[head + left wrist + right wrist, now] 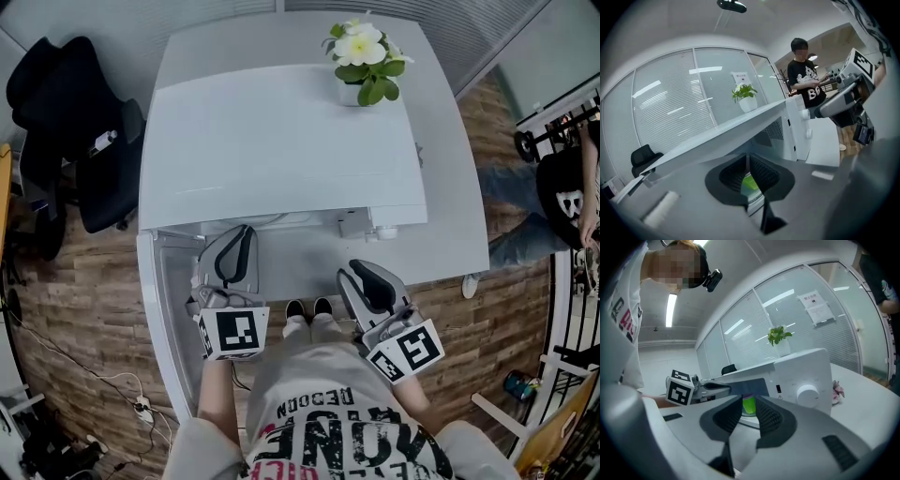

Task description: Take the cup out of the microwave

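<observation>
- The fingers (733, 176) of the left gripper (747, 157) are seen all but together, with only a thin slit left at the tips. Nothing is clamped between them.
- The fingers (771, 418) of the right gripper (749, 399) are held apart and nothing is gripped. The green cup (749, 405) is framed in the gap, beyond the tips.
- The cup is found upright inside the microwave (801, 376), left of the panel with the knob (807, 392). It is touched by neither gripper.
- In the head view the door (164, 309) is seen swung open to the left. The left gripper is placed just beside it at the mouth of the cavity, and the right gripper is held before the control side.
- The microwave is carried by a white desk (450, 253), and a potted plant (366, 56) is set on its top.
- The step in hand is judged to be the approach: the door is open, and the reach for the cup is not yet made.
- For the next move the right gripper is thought the better placed. Its fingers would have to be spread wider than the cup and carried in level past the door frame. They would then be closed on the cup's wall so that it can be drawn out without being tipped.
</observation>
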A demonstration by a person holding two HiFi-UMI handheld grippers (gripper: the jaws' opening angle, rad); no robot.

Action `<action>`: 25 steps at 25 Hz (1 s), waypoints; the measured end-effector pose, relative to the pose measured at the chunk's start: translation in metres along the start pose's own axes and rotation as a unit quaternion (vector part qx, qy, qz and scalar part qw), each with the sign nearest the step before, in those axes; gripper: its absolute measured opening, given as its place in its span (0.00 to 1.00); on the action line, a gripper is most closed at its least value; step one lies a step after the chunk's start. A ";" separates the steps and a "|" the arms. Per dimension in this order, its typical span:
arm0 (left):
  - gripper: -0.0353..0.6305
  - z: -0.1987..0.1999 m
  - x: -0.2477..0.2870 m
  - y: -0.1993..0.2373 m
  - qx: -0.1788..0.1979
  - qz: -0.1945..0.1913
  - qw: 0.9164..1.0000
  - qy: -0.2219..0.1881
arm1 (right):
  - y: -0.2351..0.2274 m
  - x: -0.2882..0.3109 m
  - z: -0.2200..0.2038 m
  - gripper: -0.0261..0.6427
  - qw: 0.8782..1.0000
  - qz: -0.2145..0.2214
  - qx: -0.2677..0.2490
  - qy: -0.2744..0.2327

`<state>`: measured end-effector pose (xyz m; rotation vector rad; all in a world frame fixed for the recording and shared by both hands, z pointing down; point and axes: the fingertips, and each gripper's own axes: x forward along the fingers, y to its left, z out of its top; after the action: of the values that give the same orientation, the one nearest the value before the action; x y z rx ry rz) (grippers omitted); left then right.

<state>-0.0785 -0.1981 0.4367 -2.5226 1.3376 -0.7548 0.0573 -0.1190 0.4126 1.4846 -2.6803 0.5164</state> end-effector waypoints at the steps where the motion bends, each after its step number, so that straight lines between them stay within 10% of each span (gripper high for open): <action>1: 0.11 -0.001 0.002 -0.001 0.005 -0.004 1.000 0.004 | 0.000 0.000 0.000 0.19 1.000 -0.001 0.000 0.000; 25: 0.23 -0.020 0.033 -0.011 0.106 -0.052 0.991 0.063 | -0.001 -0.003 -0.006 0.19 1.000 -0.006 0.008 0.005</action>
<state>-0.0650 -0.2174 0.4697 -2.4237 1.1019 -1.0347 0.0589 -0.1155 0.4176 1.4970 -2.6652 0.5432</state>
